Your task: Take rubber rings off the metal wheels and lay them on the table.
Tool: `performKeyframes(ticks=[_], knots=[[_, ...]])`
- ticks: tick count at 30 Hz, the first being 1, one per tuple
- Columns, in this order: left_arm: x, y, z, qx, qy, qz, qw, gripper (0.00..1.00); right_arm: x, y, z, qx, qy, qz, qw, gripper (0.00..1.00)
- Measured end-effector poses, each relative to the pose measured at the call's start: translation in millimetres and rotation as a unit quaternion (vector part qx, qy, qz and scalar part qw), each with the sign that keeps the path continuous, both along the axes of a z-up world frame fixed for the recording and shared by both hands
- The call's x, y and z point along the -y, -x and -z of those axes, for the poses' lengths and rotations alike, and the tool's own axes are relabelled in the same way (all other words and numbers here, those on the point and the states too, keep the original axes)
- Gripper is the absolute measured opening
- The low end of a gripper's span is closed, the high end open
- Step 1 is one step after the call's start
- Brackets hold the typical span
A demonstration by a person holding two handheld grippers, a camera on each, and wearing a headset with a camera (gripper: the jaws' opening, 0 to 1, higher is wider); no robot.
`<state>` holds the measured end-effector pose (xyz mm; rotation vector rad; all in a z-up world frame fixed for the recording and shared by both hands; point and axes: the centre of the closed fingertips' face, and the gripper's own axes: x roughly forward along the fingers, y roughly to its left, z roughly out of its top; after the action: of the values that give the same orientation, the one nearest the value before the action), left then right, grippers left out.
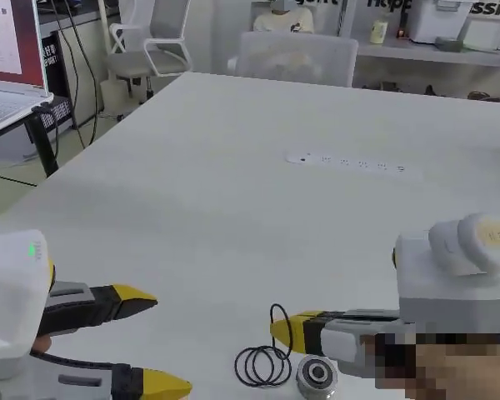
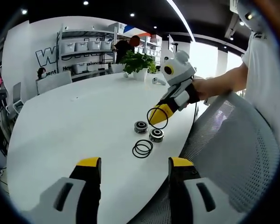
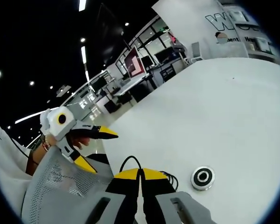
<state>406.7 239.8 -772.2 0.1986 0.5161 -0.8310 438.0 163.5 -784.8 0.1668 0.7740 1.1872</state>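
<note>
White housings, black fingers tipped yellow; green light on left gripper; white short sleeve.

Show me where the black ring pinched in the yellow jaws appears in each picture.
Head view: held rubber ring bottom centre, in the right gripper.
Left gripper view: ring just right of centre, on that gripper's tip.
Right gripper view: ring bottom centre, above the shut jaws.
Shared landmark: loose rubber rings on the table beside it.

White power strip ahead; laptop far left; grey chair beyond
</note>
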Motion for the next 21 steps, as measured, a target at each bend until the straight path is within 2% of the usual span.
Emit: performKeyframes(ticks=[11, 21], knots=[[0.1, -0.4, 0.2, -0.007, 0.01, -0.005, 0.9999, 0.56, -1.3, 8.8, 23.1, -0.008, 0.035, -0.023, 0.9991, 0.0], [2.3, 2.5, 4.6, -0.017, 0.007, 0.002, 0.9998, 0.58, 2.6, 6.1, 32.6, -0.011, 0.047, -0.02, 0.9986, 0.0]])
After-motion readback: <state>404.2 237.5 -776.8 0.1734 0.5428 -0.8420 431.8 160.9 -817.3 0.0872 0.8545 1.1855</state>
